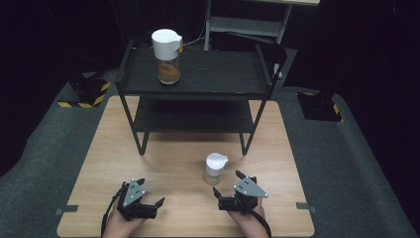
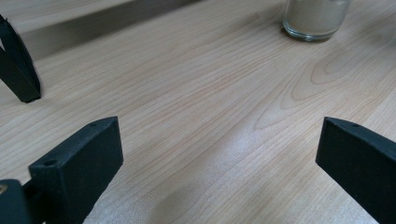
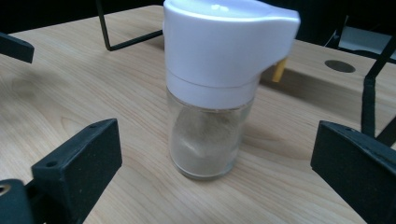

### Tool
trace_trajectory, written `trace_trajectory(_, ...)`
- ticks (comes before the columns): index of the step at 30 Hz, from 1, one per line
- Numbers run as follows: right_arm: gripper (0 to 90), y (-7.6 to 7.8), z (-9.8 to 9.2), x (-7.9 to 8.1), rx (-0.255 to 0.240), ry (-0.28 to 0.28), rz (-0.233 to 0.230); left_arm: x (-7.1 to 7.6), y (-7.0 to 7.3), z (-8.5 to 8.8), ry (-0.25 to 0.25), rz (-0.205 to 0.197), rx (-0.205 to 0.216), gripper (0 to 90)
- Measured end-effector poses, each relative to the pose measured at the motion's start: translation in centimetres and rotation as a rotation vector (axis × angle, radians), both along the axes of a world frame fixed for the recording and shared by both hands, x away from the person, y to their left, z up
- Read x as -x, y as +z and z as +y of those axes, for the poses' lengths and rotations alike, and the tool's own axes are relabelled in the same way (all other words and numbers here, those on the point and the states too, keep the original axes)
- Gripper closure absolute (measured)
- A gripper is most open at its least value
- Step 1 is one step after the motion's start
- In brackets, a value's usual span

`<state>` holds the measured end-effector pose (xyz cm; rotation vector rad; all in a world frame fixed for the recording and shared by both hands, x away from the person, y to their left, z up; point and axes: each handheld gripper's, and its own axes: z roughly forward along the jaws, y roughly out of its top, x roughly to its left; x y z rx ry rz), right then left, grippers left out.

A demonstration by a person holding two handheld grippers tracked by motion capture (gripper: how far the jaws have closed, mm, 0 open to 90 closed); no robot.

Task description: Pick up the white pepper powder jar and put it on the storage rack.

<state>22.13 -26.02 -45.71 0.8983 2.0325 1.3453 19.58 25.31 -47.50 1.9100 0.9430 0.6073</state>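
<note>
Standing upright on the wooden table (image 1: 163, 163) just ahead of the wide-open, empty right gripper (image 1: 236, 190), the white-capped shaker jar (image 3: 210, 107) looks light, rigid, slippery and breakable, best clasped around its glass body.

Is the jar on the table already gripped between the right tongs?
No, the right tongs stand wide open, with the jar untouched between them.

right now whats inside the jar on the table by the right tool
The small jar holds a pale, whitish powder, filling roughly its lower part. Its white lid covers the top, so nothing above the glass section is visible.
</note>
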Motion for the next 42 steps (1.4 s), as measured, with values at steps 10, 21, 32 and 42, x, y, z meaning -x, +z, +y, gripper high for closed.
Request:
trace_trajectory(10, 9.5, -0.5, 1.2, -0.7, -0.009, -0.008, 0.001, 0.0, 0.0, 0.1, -0.004, 0.000, 0.003, 1.0)
trace_trajectory(21, 14.9, -1.0, 3.2, -1.7, -0.013, -0.021, -0.003, -0.1, -0.1, 0.4, -0.010, 0.003, 0.017, 1.0)
trace_trajectory(32, 19.1, -1.4, 4.3, -2.5, -0.026, -0.054, -0.022, -0.2, -0.1, 0.5, -0.018, 0.003, 0.018, 1.0)
trace_trajectory(42, 21.4, -1.6, 5.0, -3.1, -0.045, -0.076, -0.019, -0.2, -0.1, 0.4, -0.021, 0.001, 0.013, 1.0)
